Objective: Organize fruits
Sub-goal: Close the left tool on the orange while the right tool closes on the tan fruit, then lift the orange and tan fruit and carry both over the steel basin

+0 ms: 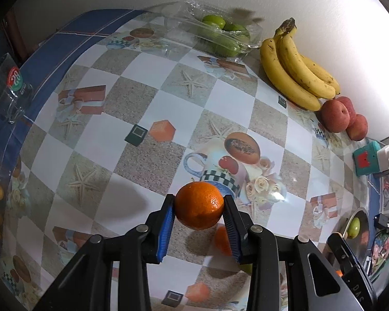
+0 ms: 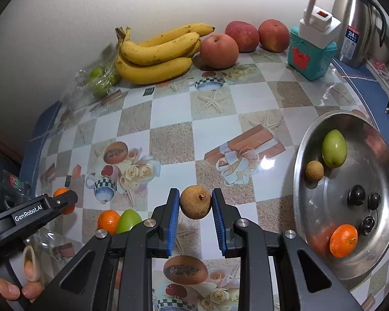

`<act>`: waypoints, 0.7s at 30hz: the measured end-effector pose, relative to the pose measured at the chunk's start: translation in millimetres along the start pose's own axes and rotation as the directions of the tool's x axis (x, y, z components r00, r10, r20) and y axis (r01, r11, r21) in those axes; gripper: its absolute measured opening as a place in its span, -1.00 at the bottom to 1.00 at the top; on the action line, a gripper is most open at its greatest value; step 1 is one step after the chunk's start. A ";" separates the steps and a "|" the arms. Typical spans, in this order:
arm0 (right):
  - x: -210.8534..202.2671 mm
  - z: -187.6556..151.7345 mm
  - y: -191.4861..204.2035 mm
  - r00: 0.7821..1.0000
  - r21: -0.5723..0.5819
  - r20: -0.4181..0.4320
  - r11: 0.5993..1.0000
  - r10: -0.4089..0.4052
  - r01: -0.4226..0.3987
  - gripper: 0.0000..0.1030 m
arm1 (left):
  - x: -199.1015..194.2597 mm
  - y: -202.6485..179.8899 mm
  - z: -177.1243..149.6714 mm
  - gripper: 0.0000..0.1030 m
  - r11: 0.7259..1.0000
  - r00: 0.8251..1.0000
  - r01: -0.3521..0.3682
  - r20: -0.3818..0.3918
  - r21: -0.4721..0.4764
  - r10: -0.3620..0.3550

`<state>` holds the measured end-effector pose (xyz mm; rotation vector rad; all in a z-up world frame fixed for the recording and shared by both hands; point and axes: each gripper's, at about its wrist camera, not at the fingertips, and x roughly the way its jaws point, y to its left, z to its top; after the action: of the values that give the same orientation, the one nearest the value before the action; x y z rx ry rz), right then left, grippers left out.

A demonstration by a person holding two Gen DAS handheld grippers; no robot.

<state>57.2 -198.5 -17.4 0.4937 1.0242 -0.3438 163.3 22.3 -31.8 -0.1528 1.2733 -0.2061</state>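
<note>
Mid-transfer, both loaded. Left gripper (image 1: 199,206) clamped on mandarin (image 1: 199,204), held above table (image 1: 153,83). Right gripper (image 2: 195,201) closed on brown longan (image 2: 195,201), also airborne. Next: probably carry right to steel plate (image 2: 311,140), release beside fruit there.

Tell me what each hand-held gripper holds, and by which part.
The left hand-held gripper clamps an orange by its sides; the right hand-held gripper clamps a brown fruit by its sides.

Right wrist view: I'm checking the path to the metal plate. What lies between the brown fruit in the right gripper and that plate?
Only bare patterned tablecloth lies between the brown fruit, clamped in the right gripper, and the metal plate; the right wrist view shows it.
</note>
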 end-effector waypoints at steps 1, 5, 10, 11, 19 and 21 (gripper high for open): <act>-1.0 1.4 -4.9 1.000 0.009 0.000 1.000 -0.012 0.012 -0.49 | -0.3 -1.1 -0.4 -0.24 1.000 1.000 0.005 -0.002 -0.004 -0.005; -4.6 5.5 -18.3 1.000 0.045 0.001 0.999 0.003 -0.003 -0.49 | -2.0 -8.7 -2.2 -0.24 0.999 1.000 0.027 -0.004 -0.016 -0.027; -11.1 10.8 -36.6 1.000 0.068 0.010 0.998 -0.020 0.020 -0.49 | -4.5 -24.6 -9.1 -0.24 0.997 0.997 0.075 -0.015 -0.021 -0.075; -12.2 11.2 -41.1 1.000 0.076 0.008 0.997 -0.027 0.026 -0.49 | -4.3 -29.4 -10.8 -0.24 0.996 0.996 0.084 -0.020 -0.014 -0.084; -27.8 16.5 -92.6 0.997 0.172 0.022 0.983 -0.075 0.070 -0.49 | -6.6 -69.4 -25.1 -0.24 0.991 0.993 0.112 -0.041 0.067 -0.110; -31.8 17.2 -106.5 0.996 0.206 0.025 0.976 -0.082 0.075 -0.49 | -6.7 -82.1 -30.0 -0.24 0.989 0.993 0.113 -0.046 0.100 -0.109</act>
<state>1.8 -295.8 -6.7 0.6314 0.9824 -0.5303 127.1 -55.8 -15.5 -0.1327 1.2925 -0.3712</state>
